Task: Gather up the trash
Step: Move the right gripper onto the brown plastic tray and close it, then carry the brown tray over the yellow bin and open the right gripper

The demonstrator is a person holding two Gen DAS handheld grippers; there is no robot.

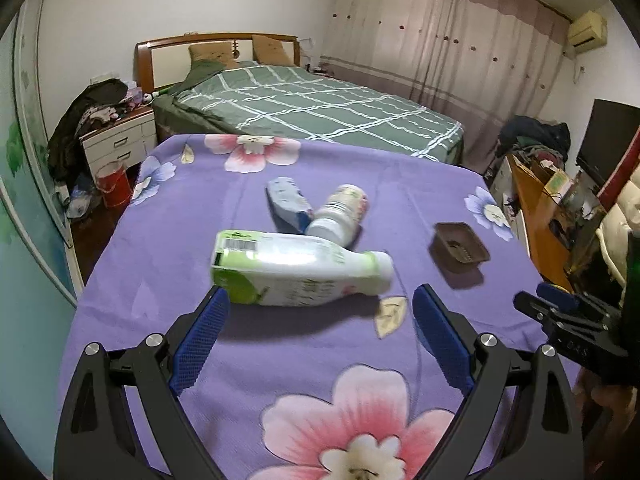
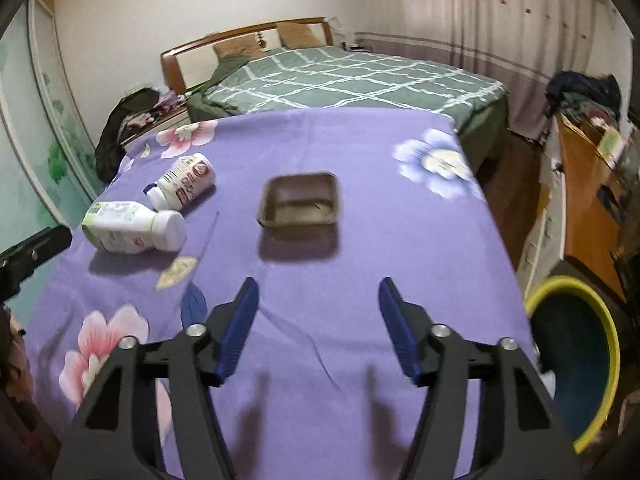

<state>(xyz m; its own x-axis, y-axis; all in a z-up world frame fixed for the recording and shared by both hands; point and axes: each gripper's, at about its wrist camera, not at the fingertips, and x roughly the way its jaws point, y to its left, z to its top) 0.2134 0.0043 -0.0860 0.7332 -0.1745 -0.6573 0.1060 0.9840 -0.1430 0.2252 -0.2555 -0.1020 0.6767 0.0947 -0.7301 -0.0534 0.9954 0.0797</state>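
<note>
Left gripper [image 1: 320, 312] jaws stood wide, empty, just short of a toppled white bottle [image 1: 296, 266] on the purple-clothed table [image 1: 168, 240]. Right gripper [image 2: 318, 320] jaws apart, empty, facing a brown tray [image 2: 300, 200]. Yellow-rimmed bin [image 2: 576, 360] beside the table.

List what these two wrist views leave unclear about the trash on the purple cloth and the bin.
- Blue-white pack: left wrist view, its near end sits behind the small bottle; in the right wrist view only a sliver shows.
- Brown tray: blurred in both views, contents unreadable.
- Yellow-rimmed bin: right wrist view, cut by the picture edge and table; inside dark.
- Large bottle: label print too blurred to read.
</note>
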